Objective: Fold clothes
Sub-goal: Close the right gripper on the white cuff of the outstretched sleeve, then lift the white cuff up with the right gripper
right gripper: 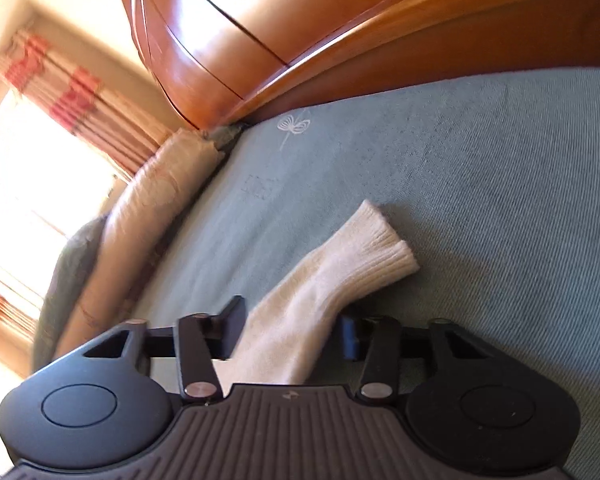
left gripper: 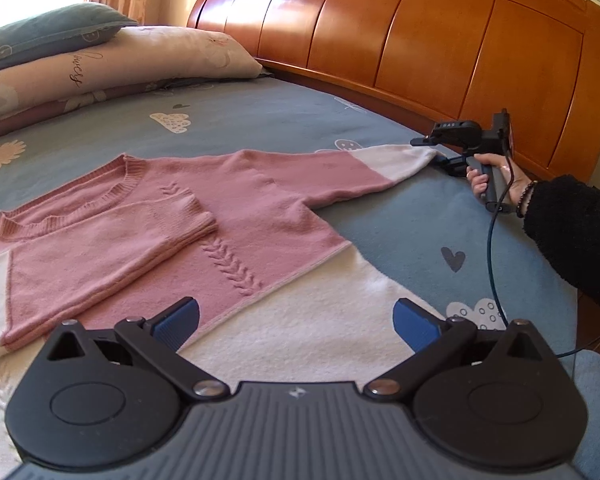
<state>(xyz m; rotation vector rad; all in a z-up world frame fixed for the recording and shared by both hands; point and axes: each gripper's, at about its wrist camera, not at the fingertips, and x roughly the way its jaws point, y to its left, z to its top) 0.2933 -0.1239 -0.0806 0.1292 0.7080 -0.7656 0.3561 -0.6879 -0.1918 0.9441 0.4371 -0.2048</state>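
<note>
The left gripper (left gripper: 296,320) sits low in the centre of the left wrist view, its blue-padded jaws spread wide with nothing pinched. At the right edge of that view, a hand (left gripper: 496,180) in a black fuzzy sleeve (left gripper: 576,232) grips the right gripper (right gripper: 292,332), jaws narrowed around a cream sleeve (right gripper: 340,272).

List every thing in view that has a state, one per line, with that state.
Sweater: flat on the bed, front up.
Near sleeve: folded across the chest.
Far sleeve: stretched out, white cuff lying between the right tool's fingers.
Left tool: open, empty, above the white hem.
Right tool: around the sleeve, grip unclear.
</note>
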